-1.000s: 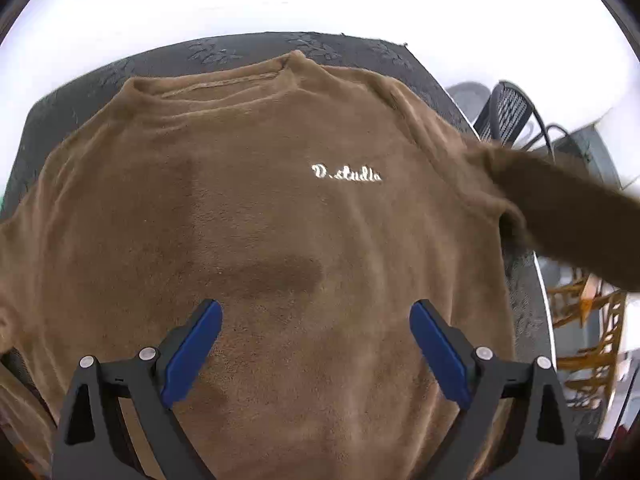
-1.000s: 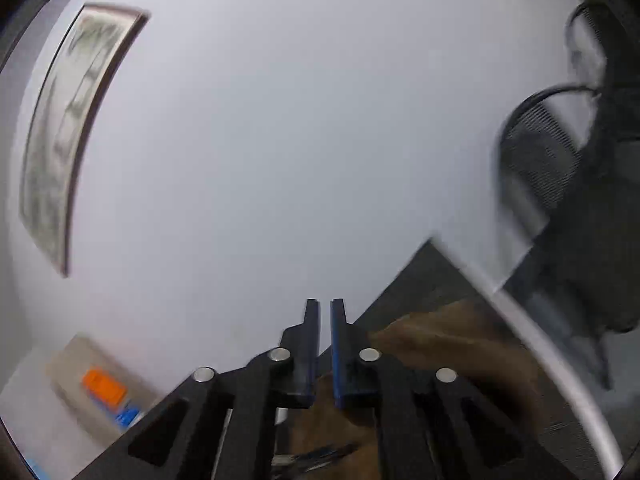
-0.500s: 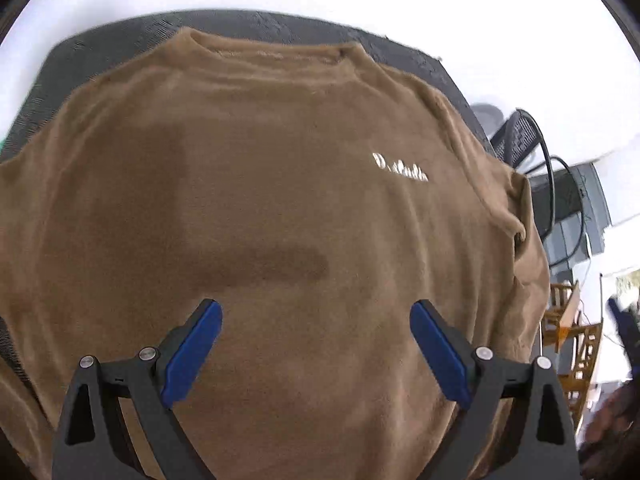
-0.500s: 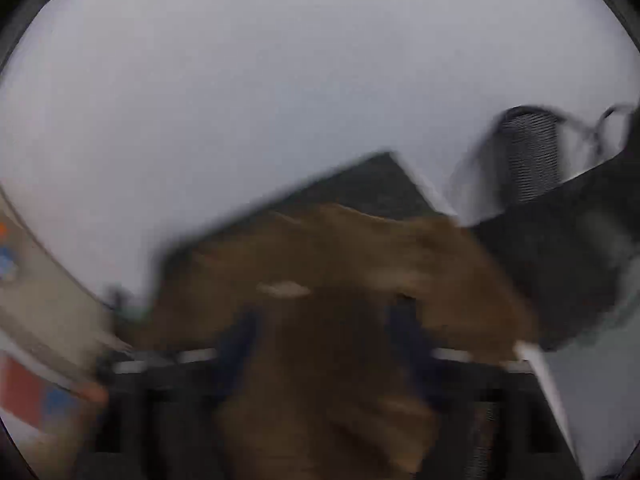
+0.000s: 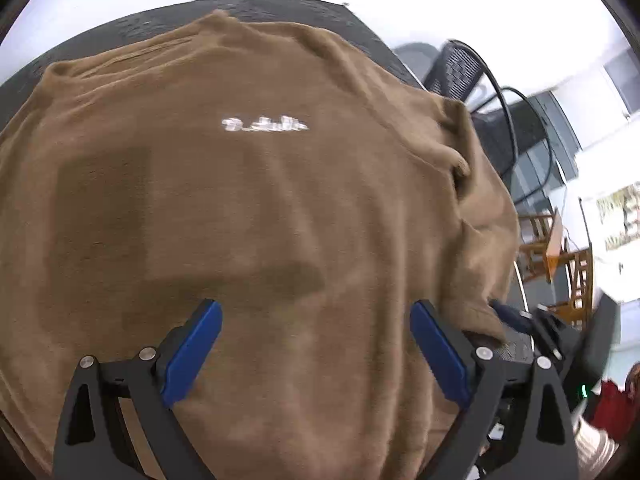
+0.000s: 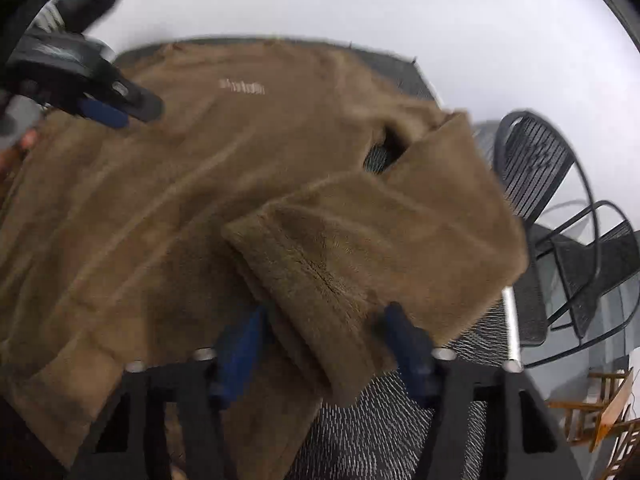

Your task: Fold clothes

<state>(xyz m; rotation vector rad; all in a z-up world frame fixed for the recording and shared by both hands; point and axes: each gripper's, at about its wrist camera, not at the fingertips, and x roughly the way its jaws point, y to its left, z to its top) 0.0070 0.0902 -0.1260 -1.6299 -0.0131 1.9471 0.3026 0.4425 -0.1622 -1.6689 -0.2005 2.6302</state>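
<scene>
Now the brown sweater (image 5: 248,208) lies spread front-up over the dark table (image 5: 280,4), its white chest lettering (image 5: 264,124) facing up. Its sleeve (image 6: 360,248) is folded in across the body near the table's right edge. The left tool (image 5: 316,340) hovers over the lower body, jaws wide and empty. The right tool (image 6: 324,332) sits at the sleeve cuff, jaws just narrowed from wider, the cuff between them; whether the pads press it cannot be told. Black chairs (image 6: 540,168) stand beyond the table
</scene>
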